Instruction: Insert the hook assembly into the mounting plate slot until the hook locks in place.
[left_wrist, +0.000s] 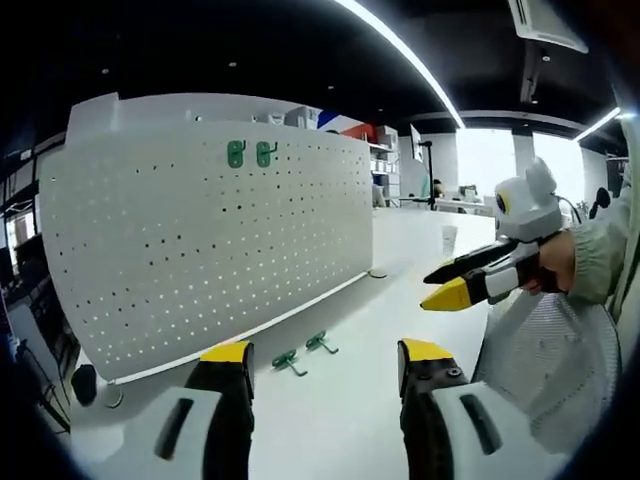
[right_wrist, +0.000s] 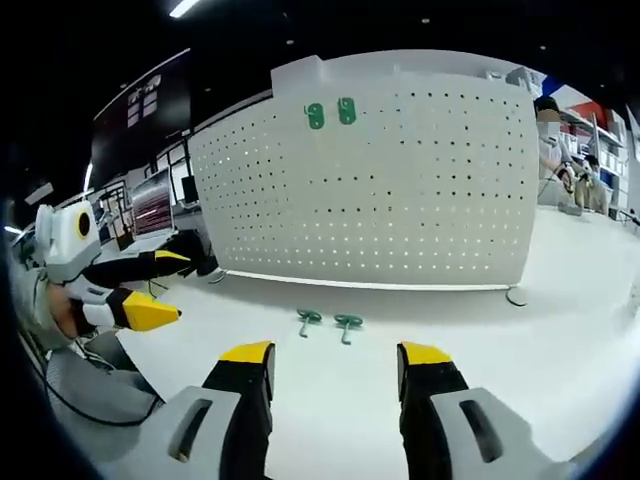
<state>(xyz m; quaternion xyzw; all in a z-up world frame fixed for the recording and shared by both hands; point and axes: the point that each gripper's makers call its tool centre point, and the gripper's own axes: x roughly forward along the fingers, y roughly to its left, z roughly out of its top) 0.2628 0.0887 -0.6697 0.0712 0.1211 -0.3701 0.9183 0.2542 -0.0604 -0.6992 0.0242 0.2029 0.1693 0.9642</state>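
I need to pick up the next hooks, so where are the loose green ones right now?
The two loose green hooks lie side by side on the white table, in front of the pegboard, ahead of both open grippers.

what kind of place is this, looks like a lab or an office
Probably an open-plan lab or workshop. A white pegboard stands on a white table, with two green hooks mounted on it and two more hooks lying in front. Strip ceiling lights and shelving run behind.
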